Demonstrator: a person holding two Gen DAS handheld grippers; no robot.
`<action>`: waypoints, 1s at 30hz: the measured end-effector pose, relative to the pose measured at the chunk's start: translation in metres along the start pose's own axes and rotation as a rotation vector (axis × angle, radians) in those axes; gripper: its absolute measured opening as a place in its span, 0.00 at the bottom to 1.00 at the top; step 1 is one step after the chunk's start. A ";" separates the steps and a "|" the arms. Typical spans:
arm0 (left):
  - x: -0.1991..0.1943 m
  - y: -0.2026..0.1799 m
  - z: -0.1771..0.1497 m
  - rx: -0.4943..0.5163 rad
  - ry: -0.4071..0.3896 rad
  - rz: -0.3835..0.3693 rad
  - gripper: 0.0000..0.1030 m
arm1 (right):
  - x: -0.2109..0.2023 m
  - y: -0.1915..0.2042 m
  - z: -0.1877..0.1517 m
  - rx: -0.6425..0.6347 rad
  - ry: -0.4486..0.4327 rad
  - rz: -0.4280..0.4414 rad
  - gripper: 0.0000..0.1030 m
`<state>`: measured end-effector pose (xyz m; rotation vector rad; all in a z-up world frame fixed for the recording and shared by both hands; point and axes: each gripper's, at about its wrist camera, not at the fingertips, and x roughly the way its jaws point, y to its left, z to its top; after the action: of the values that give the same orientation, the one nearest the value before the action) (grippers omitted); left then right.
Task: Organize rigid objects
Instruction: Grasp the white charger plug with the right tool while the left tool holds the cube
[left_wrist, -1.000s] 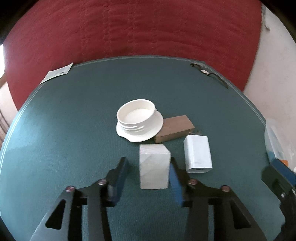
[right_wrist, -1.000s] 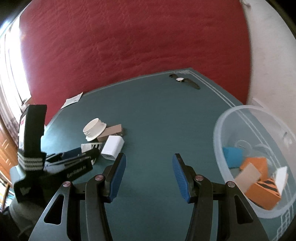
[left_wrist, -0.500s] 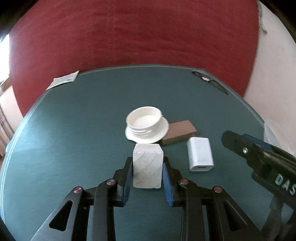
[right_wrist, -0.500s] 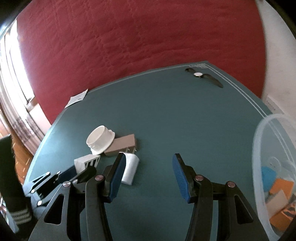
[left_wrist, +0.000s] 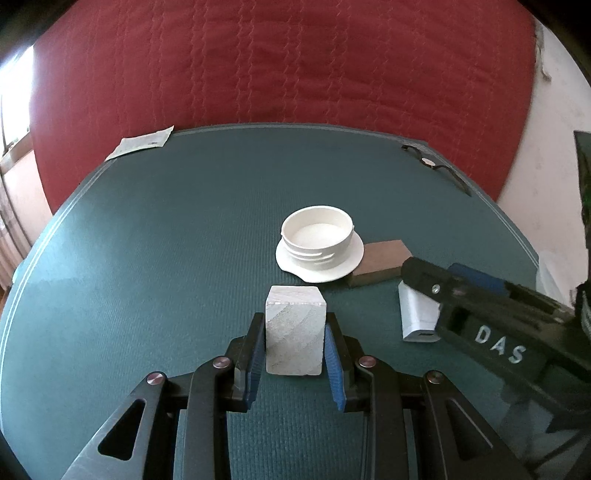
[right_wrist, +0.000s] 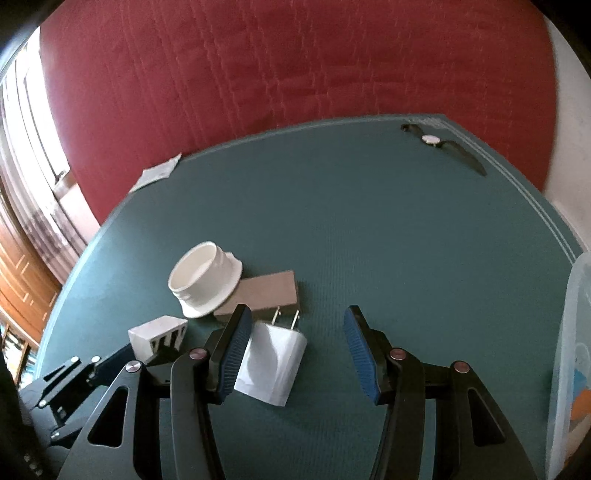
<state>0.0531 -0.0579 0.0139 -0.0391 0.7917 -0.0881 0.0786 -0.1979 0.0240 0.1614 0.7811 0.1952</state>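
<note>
My left gripper (left_wrist: 295, 339) is shut on a pale stone block (left_wrist: 294, 334) that stands on the green table mat (left_wrist: 166, 258). The block also shows in the right wrist view (right_wrist: 157, 336). My right gripper (right_wrist: 295, 347) is open, its left finger over the edge of a white plug charger (right_wrist: 271, 363) lying flat, prongs pointing away. In the left wrist view the charger (left_wrist: 417, 317) is partly hidden by the right gripper's body. A white lid-like cup (left_wrist: 319, 242) and a brown wooden block (left_wrist: 380, 260) lie just behind.
A wristwatch (right_wrist: 439, 146) lies at the mat's far right corner. A paper slip (left_wrist: 142, 146) lies at the far left edge. A clear plastic bin (right_wrist: 570, 369) holding coloured pieces stands at the right edge. A red quilted backrest (left_wrist: 280, 66) rises behind.
My left gripper closed on the stone block. My right gripper swung left from the bin to the charger, staying open.
</note>
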 end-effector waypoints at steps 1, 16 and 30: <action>0.000 0.001 0.000 -0.002 0.001 -0.001 0.31 | 0.002 0.000 -0.001 -0.001 0.002 0.004 0.52; 0.001 0.002 -0.001 -0.011 0.009 -0.005 0.31 | 0.008 0.011 -0.003 -0.067 0.028 -0.024 0.39; -0.002 0.003 0.000 -0.014 -0.006 -0.007 0.31 | -0.009 0.004 -0.014 -0.042 0.000 -0.032 0.35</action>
<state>0.0521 -0.0550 0.0151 -0.0551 0.7861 -0.0893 0.0614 -0.1949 0.0213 0.1090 0.7783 0.1815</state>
